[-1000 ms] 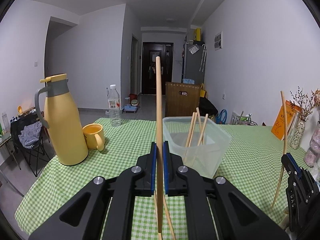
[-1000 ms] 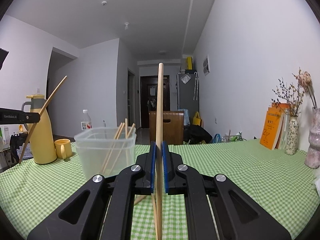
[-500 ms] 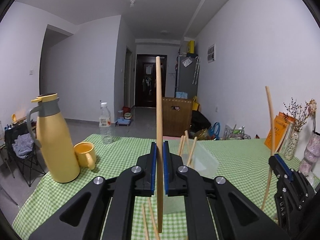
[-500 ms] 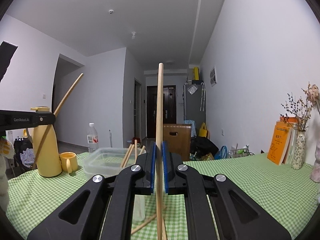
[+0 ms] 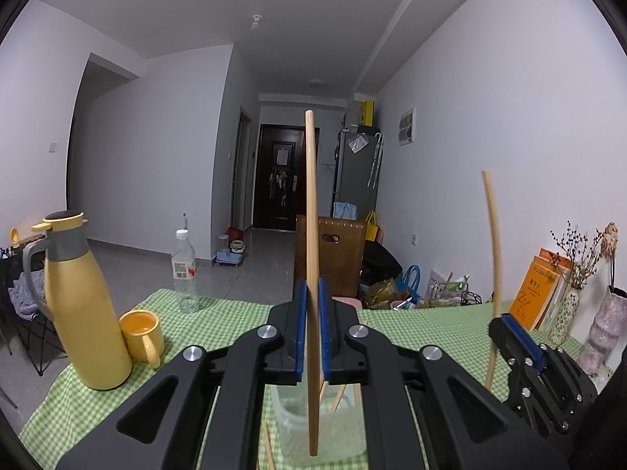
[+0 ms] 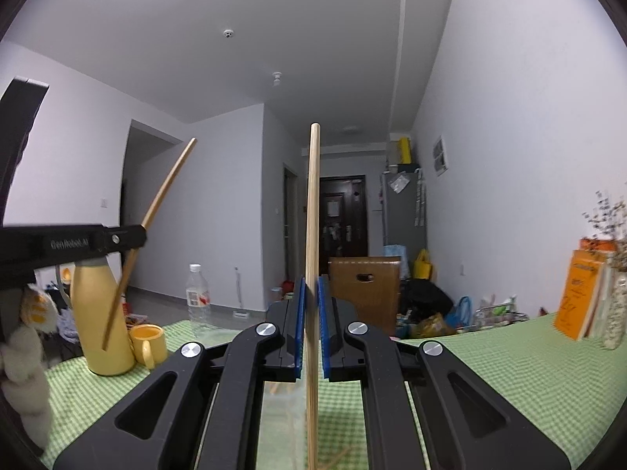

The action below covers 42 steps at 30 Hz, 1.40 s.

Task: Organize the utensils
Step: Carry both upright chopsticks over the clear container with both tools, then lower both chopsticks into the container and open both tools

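My left gripper [image 5: 312, 305] is shut on a pale wooden chopstick [image 5: 311, 211] that stands upright between its blue pads. Below it, a clear plastic container [image 5: 290, 427] holding several chopsticks shows between the jaws. My right gripper [image 6: 312, 301] is likewise shut on an upright chopstick [image 6: 313, 215], with the container [image 6: 282, 411] low in front of it. In the left wrist view the right gripper [image 5: 513, 333] shows at the right with its chopstick [image 5: 494, 258]. In the right wrist view the left gripper [image 6: 129, 237] shows at the left, its chopstick [image 6: 156, 211] slanting.
A yellow thermos [image 5: 84, 305], a yellow mug [image 5: 143, 331] and a water bottle [image 5: 184, 270] stand at the table's left. Orange books [image 5: 537, 293] and vases [image 5: 599, 333] line the right edge. A green checked cloth [image 6: 490, 352] covers the table. A loose chopstick [image 5: 267, 450] lies by the container.
Both grippers have risen, each with its chopstick still clamped. The container has dropped from mid-view to beneath the jaws in both views.
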Available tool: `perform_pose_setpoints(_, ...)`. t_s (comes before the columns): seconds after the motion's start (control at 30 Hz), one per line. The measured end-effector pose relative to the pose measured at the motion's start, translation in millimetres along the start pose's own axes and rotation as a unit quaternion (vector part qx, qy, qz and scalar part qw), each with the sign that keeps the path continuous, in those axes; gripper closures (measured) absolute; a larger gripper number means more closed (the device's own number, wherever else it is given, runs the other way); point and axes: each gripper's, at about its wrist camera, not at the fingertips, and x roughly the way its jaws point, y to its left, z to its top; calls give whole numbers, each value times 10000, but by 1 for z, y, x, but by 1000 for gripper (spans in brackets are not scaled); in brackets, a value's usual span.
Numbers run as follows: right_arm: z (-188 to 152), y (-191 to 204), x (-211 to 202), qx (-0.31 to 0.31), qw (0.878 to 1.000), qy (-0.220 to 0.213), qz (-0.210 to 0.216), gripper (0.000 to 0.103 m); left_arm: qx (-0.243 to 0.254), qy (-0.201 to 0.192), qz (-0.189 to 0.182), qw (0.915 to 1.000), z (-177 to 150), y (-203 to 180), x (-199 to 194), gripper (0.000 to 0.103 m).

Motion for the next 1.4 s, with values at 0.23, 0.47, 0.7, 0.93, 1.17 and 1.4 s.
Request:
perform_pose_setpoints(0.23,9,-6,43,391,9981,167,442,96,-118,-72,-172,9998,8,1,33,99)
perform_pose_setpoints(0.47,2,-12,97,892,9910,577,820,96,-277,81,-287,9992,-2,3,77,99)
perform_pose_setpoints(0.7,-11,-7,127,1079,9866,821,903,96,-323,394,-342,9981,-30,16,129,99)
perform_pose_setpoints(0.93,-26,-3,129,935,9865,978,924,96,-152,726,-425,9963,-62,24,140,99)
perform_pose_setpoints(1.17,-32,-4,125,723,9865,1142,927,96,-102,825,-621,9946,-81,26,127,94)
perform_pose_setpoints(1.4,-36,-20,83,752,9868,1195,787,48,-439,640,-711,9944,-74,50,83,29)
